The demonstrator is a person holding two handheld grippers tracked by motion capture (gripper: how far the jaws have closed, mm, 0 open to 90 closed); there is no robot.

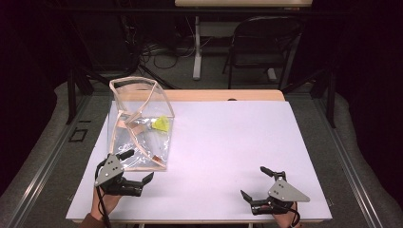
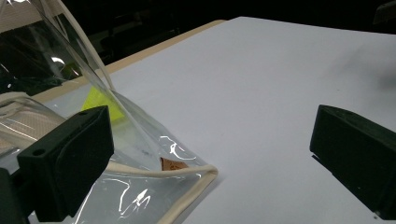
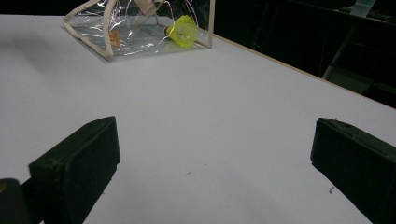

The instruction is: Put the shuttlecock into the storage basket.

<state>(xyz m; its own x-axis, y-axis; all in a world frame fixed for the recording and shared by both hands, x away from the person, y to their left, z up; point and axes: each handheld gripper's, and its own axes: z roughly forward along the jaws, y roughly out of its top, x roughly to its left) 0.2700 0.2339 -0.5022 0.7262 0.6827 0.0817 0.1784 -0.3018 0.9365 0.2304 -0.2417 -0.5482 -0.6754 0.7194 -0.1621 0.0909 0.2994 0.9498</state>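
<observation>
left gripper held low at table's near-left corner, jaws spread wide, nothing clasped; one jaw set just beside near corner of clear bag. bag stood open at left side of table, yellow shuttlecock seen inside. right gripper rested near front-right edge, jaws apart, empty, well apart from bag. wide bare white surface left between grippers.
</observation>
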